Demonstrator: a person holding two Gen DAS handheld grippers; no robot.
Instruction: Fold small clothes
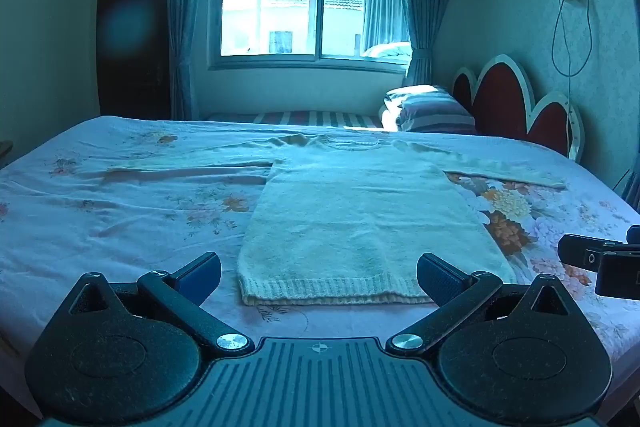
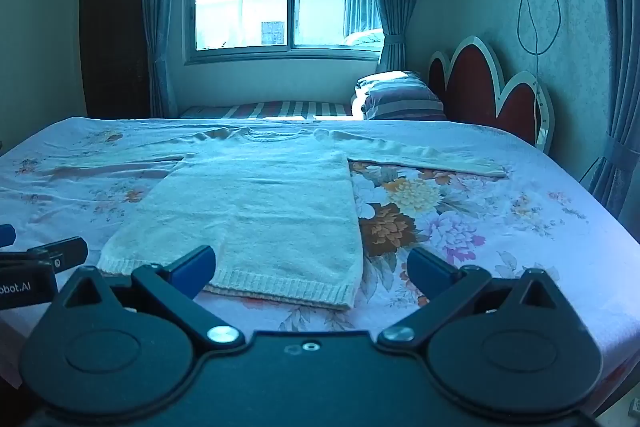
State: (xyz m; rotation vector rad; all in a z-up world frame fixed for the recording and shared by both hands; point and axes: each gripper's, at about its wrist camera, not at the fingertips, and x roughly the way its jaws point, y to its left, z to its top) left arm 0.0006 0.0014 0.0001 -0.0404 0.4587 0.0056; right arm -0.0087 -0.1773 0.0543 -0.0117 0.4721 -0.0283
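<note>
The sweater (image 1: 360,211) is laid flat on the bed (image 1: 120,211), body toward the grippers, both sleeves spread sideways, the neckline at the far end. The ribbed hem (image 1: 332,291) lies just ahead of the left gripper (image 1: 318,277), between its fingers. For the right gripper (image 2: 312,267), the hem's right corner (image 2: 344,297) lies between the fingers, slightly left of centre.

Both grippers are held fully spread, angled downward, and nothing is gripped by either. No contact with the cloth is seen.

Judged step: first approach to the garment; no fold is made yet.

Recommended procedure:
- A sleeve is best folded inward across the body before the hem is lifted.
- Both layers of knit should be pinched together at an edge, so that the lower layer is not left behind.
- The cloth should be lifted only enough to clear the body, then laid down and smoothed.
- The bedsheet should be kept out of the pinch.

Count:
- Sweaters: one.
- Sleeves: two.
- Grippers: two.
- Pillows (image 1: 432,111) beyond the far end: one stack; the number cannot be told.
</note>
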